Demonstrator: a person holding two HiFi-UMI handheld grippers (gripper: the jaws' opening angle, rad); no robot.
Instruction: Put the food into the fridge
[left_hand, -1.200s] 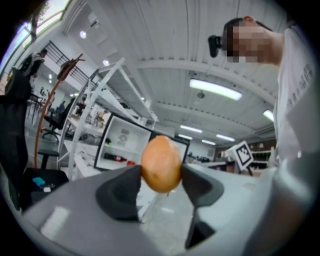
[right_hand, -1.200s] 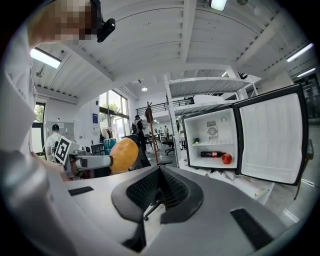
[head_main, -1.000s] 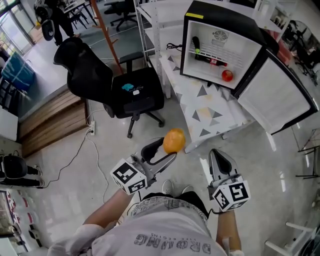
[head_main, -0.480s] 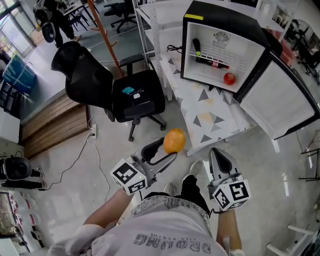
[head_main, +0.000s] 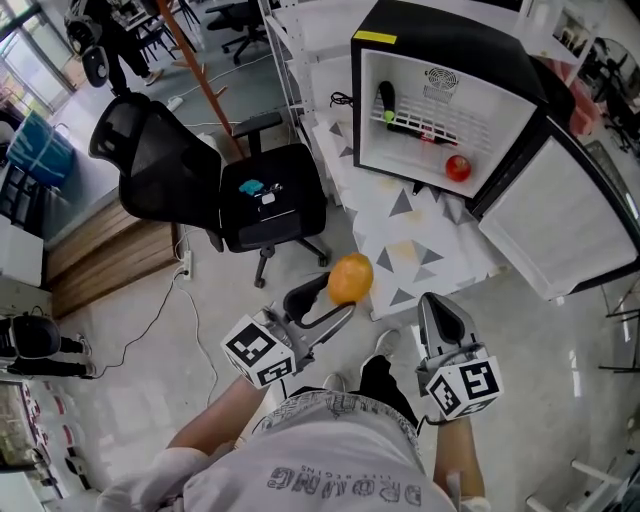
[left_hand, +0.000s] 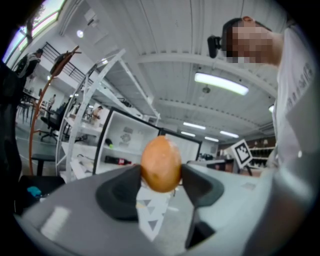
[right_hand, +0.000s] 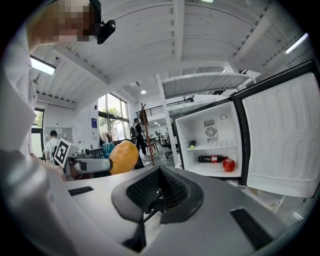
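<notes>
Gripping a round orange fruit (head_main: 350, 279) between its pads, the left gripper (head_main: 340, 297) hangs over the floor in the head view. The right gripper (head_main: 440, 318), jaws together and empty, sits just to its right. The small black fridge with a white interior (head_main: 450, 45) stands far and to the right of the fruit, door open to the right, a red apple (head_main: 458, 167) inside. The left gripper view shows the orange fruit (left_hand: 160, 164) almost dead ahead of the open fridge (left_hand: 125, 137). In the right gripper view, the closed gripper (right_hand: 159, 187) is nearer the fridge (right_hand: 210, 135), but the left one carries the load, which likely must go forward and slightly right.
</notes>
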